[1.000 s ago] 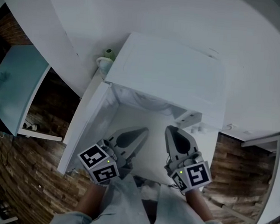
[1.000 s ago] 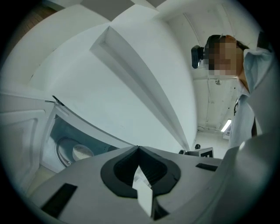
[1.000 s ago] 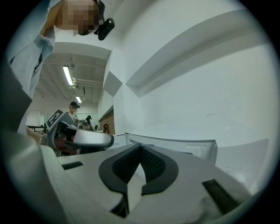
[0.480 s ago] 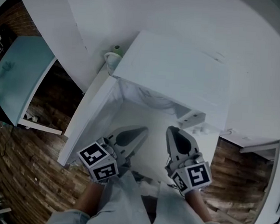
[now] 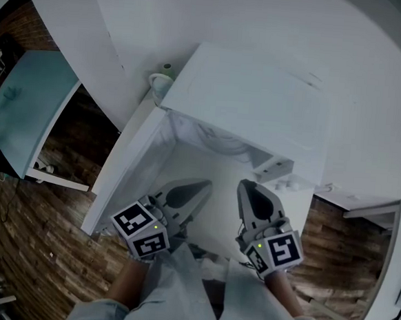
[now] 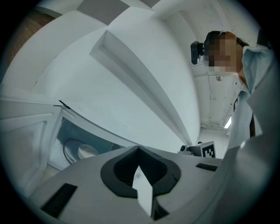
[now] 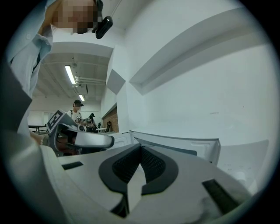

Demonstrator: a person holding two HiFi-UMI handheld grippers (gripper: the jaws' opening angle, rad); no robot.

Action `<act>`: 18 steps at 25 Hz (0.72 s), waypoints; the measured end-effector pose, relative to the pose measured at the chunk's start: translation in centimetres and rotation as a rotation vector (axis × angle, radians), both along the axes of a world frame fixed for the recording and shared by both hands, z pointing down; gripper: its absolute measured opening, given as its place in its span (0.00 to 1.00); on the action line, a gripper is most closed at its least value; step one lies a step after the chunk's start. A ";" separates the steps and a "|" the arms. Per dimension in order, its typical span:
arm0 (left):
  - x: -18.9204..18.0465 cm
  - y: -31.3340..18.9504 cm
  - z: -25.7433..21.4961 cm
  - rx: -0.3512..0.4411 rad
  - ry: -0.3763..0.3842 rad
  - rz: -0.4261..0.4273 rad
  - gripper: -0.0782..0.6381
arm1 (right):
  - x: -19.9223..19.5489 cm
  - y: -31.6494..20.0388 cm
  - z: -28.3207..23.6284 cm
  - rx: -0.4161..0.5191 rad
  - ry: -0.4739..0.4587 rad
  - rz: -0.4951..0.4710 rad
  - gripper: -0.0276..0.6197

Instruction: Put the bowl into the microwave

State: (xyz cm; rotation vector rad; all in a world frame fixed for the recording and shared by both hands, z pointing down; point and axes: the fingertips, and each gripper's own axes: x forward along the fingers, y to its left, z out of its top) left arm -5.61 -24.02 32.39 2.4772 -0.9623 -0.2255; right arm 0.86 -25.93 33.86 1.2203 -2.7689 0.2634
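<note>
Bowl (image 6: 81, 151) looks to be the pale round shape inside the microwave (image 5: 253, 101), at nine o'clock from the left gripper (image 6: 140, 168), though I can't be sure. That gripper and the right gripper (image 7: 138, 164) are both closed on nothing. A careless push forward could knock the bowl or shove the microwave.

White wall (image 5: 266, 23); dark wood-plank floor (image 5: 35, 246); pale blue-topped table (image 5: 21, 107) at left; ceiling strip light (image 7: 70, 74).

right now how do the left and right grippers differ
In the head view the left grey two-jaw gripper slants up-right, the right grey two-jaw gripper up-left. The left gripper lies nearer the white microwave's open door, the right gripper nearer the microwave's other side. Both are shut and empty.
</note>
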 end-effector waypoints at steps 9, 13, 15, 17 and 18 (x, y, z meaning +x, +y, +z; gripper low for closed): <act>-0.2 0.4 -0.1 0.003 0.000 -0.006 0.11 | 0.0 0.1 0.1 -0.028 -0.035 0.000 0.05; -0.3 0.6 0.0 0.001 0.003 -0.009 0.11 | 0.1 0.1 0.5 -0.040 -0.033 0.005 0.05; -0.3 0.6 0.1 -0.003 0.007 -0.009 0.11 | 0.2 0.2 0.7 -0.047 -0.026 0.004 0.05; -0.4 0.6 0.1 -0.004 0.008 -0.010 0.11 | 0.2 0.2 0.9 -0.051 -0.020 0.002 0.05; -0.4 0.6 0.0 -0.004 0.007 -0.011 0.11 | 0.1 0.2 0.8 -0.050 -0.024 0.002 0.05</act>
